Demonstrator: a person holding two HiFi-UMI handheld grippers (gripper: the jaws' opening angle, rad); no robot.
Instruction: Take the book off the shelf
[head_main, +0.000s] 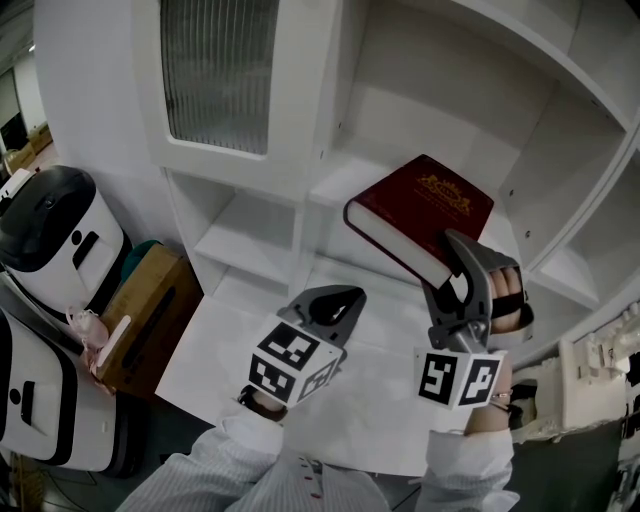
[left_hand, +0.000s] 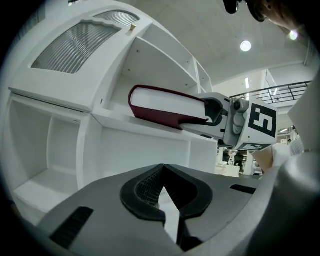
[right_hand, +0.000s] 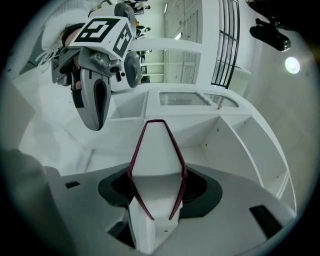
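Book: the dark red hardback (head_main: 420, 205) hangs tilted in front of the open shelf (head_main: 330, 190), with its far end over the shelf board. I cannot tell whether that end touches the board.
Right claw: my right claw (head_main: 452, 272) is pinching the book at its near end, one jaw on each cover and the white page block between them.
Left claw: my left claw (head_main: 335, 305) is pressed together with nothing in it. It sits low and to the left, well apart from the book.
Weight: I judge it fairly heavy. It is a thick page block in hard covers, and most of it reaches out past my grip, so it will want to droop.
Stiffness: the boards look rigid, so they should take a firm squeeze without harm.
Slip: the cover looks smooth. With the book tilted like this, I would expect it to slide or pivot in a light pinch.
Where to hold: across both covers, as deep over the pages as the jaws allow. Gripping nearer the spine would keep the pages from fanning.
Spare hand: I could bring the left claw under the far end to share the load.
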